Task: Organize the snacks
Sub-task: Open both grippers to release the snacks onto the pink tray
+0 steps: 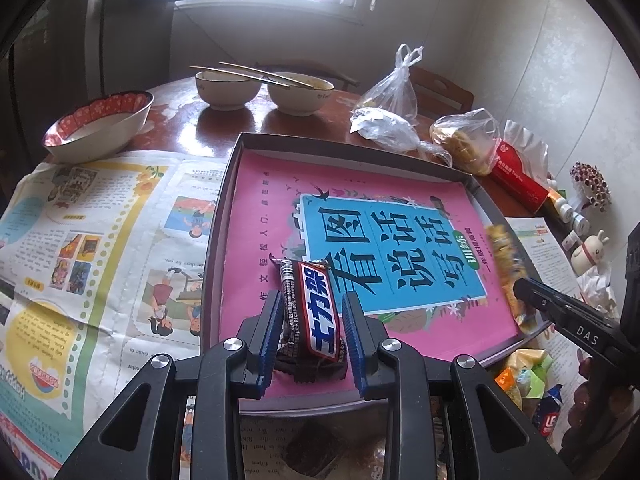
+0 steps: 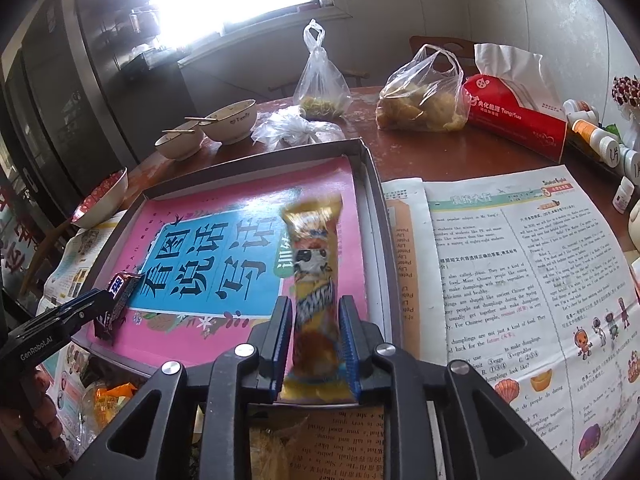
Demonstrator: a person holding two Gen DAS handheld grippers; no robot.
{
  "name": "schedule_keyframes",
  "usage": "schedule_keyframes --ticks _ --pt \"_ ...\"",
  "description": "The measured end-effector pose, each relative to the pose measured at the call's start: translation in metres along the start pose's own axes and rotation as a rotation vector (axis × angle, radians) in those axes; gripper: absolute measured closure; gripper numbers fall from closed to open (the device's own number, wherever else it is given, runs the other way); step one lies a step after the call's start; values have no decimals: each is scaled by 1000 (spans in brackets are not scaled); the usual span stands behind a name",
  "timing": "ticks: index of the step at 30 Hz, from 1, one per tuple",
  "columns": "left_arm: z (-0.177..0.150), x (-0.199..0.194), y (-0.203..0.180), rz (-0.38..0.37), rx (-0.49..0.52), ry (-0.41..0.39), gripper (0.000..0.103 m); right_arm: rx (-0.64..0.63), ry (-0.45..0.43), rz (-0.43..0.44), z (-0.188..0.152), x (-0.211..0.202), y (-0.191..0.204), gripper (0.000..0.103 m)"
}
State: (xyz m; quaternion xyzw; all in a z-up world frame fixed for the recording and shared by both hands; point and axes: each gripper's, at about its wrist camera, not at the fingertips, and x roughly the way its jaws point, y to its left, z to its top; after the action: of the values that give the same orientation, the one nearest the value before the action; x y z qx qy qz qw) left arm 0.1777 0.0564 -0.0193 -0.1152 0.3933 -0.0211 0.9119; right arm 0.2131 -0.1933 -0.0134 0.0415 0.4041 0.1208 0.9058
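A shallow dark tray holds a pink and blue book. My left gripper is shut on a dark chocolate bar, whose near end rests on the book at the tray's front left. In the right wrist view the same bar sits in the left gripper. My right gripper stands slightly open around a yellow snack packet, which looks blurred and lies along the tray's right side. The packet and right gripper also show at the left view's right edge.
Newspapers cover the table on both sides of the tray. Behind it stand three bowls, two with chopsticks, plastic bags of food and a red tissue pack. More snack packets lie near the tray's front corner. Small bottles line the right.
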Motion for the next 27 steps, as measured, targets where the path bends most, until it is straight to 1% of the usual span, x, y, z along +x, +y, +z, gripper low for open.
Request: schedule_keyframes --ticks 9,13,18,20,27 --pt "0 -15 -2 -1 6 -29 71 6 -40 -9 1 -14 -1 62" --pt "1 -21 -3 2 5 -40 63 3 -57 -11 1 -20 -1 58" --pt "1 -27 -4 1 8 -53 57 1 -71 -11 1 -26 -2 55" --pt "2 -29 -5 1 8 -56 53 -1 -74 -10 1 -27 -1 54" --pt "2 -33 -5 0 12 -59 47 -1 -88 -11 0 -32 -1 52"
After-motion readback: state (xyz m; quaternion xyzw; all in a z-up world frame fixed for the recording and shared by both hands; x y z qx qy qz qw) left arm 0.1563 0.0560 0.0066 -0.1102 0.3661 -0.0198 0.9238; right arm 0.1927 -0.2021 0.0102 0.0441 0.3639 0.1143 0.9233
